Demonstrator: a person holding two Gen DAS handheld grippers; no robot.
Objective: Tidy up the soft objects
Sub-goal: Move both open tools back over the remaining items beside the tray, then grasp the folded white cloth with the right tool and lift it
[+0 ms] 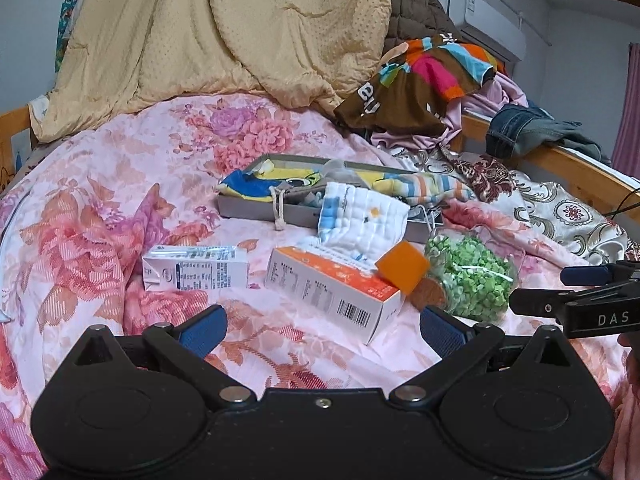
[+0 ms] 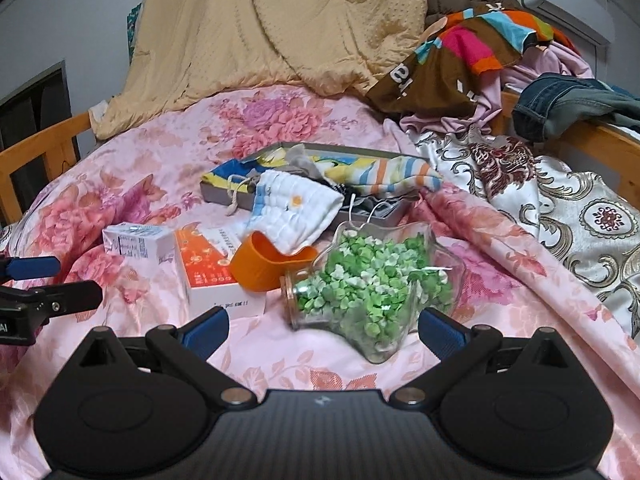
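over the floral bedspread [image 2: 132, 152] both grippers, left gripper [image 1: 322, 330] and right gripper [image 2: 323, 330], gape wide (nothing held).

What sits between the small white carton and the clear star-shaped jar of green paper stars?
An orange-and-white cardboard box and an orange plastic cup on its side, clearest in the right wrist view.

A bed [image 2: 132, 152] covered by a pink floral quilt [image 1: 120, 184] carries everything. Mid-bed lies a shallow grey tray [image 1: 256, 207] with cloths spilling over its near rim. Nearer, from left to right, lie a white carton [image 1: 196, 269], an orange-and-white box [image 1: 332, 292], an orange cup [image 2: 264, 266] on its side, and a clear jar [image 2: 372, 292] of green bits, tipped over. At the far end a tan quilt [image 1: 224, 28] is heaped; far right lie mixed clothes [image 2: 472, 52] and a patterned cloth [image 2: 560, 200].
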